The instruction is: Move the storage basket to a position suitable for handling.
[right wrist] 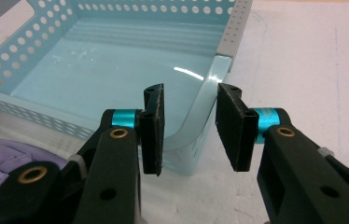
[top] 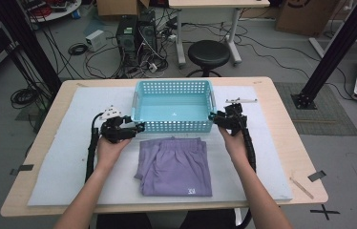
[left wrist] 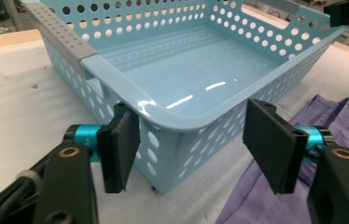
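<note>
So the basket point(top: 174, 105) sat mid-table on the white mat point(top: 52, 157), empty, with the folded purple shorts point(top: 174, 167) lying just in front of it, near edge almost touching the basket's front wall. Both grippers were at the basket's two near corners, one on each side, which looked like a setup for a two-handed lift or slide, probably to shift the basket before the shorts go in.

The left gripper point(left wrist: 189, 140) had its jaws spread wide, straddling the rounded front-left corner. Neither pad looked to be pressing on the plastic, so nothing was held there. From the high view it sat right at the corner, hand low on the mat.

The right gripper point(right wrist: 189, 133) was narrower, jaws either side of the rim at the front-right corner, one inside the wall and one outside. There was a visible gap to the rim on both sides, so I'd call it parted and not clamped yet.

Grabbing opposite corners makes sense, since it keeps a floppy perforated basket from twisting.
</note>
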Demonstrator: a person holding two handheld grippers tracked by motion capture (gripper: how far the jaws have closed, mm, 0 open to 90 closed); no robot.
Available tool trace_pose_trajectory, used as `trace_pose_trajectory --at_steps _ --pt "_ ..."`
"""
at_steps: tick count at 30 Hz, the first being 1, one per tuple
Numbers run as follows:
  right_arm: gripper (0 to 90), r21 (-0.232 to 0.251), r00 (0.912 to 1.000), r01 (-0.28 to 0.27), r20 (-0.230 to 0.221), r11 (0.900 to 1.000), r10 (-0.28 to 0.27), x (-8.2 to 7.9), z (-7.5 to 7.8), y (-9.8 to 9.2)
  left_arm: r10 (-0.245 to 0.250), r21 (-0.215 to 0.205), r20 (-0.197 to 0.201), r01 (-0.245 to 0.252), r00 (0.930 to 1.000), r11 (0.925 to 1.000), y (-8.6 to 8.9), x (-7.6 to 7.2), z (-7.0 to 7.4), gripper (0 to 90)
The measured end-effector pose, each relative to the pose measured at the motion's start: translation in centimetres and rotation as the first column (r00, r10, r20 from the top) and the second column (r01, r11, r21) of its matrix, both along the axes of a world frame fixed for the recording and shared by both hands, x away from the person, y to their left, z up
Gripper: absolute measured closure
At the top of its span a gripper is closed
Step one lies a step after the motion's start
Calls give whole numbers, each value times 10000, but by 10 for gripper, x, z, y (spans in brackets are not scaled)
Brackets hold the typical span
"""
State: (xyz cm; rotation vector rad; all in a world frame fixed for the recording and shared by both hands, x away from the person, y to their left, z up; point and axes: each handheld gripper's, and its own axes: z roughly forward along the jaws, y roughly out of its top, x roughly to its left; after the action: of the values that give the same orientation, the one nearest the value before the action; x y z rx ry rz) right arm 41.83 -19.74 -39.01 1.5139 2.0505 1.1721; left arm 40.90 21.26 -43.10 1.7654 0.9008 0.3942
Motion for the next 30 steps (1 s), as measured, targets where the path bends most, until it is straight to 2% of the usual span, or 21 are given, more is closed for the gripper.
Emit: trace_pose_trajectory --at_steps 5,6,7,10,14,15,16,17,20,21,22,24,25,30 --pt "636 -111 10000 75 55 9999 -75 -2 0 2 -24 27 6 24 10000 10000 0 0 -1 378" --pt "528 -73 9999 42 101 10000 -42 -2 1 2 86 274 65 -88 9999 9996 0 -2 0 367" --pt "481 -201 9997 148 176 9997 -145 -4 2 3 86 274 65 -88 9999 9996 0 -2 0 346" --pt "426 -391 9975 281 662 9988 -255 -10 7 2 388 286 261 -395 9989 9988 5 -8 4 315" --pt "368 -154 9911 152 1325 9998 -131 -26 17 -5 530 173 613 -542 9967 9984 18 -20 14 301" --pt "368 -154 9911 152 1325 9998 -131 -26 17 -5 526 177 710 -540 9961 9984 21 -24 17 301" --pt "358 -122 9838 -79 1792 9999 100 -36 22 -7 519 157 853 -534 9950 9985 24 -28 20 293" --pt "358 -122 9838 -79 1792 9999 100 -36 22 -7 504 83 943 -514 9943 9986 27 -33 24 293" --pt "319 -308 9702 -305 2394 9991 370 -52 27 -11 450 114 1279 -469 9908 9988 35 -46 34 282" --pt "313 -348 9603 -524 2726 9980 599 -61 28 -13 431 77 1360 -446 9898 9990 36 -49 37 272" --pt "313 -348 9603 -524 2726 9980 599 -61 28 -13 336 102 1499 -356 9881 9993 38 -54 40 272" --pt "291 -547 9527 -697 2925 9961 827 -68 30 -15 239 258 1707 -287 9850 9993 39 -61 45 265" --pt "289 -608 9522 -862 2885 9944 1002 -70 32 -16 150 392 1789 -224 9837 9990 38 -65 48 266" --pt "217 -456 9444 -978 3110 9942 1072 -78 37 -23 -178 648 1989 50 9799 9979 34 -77 55 265"
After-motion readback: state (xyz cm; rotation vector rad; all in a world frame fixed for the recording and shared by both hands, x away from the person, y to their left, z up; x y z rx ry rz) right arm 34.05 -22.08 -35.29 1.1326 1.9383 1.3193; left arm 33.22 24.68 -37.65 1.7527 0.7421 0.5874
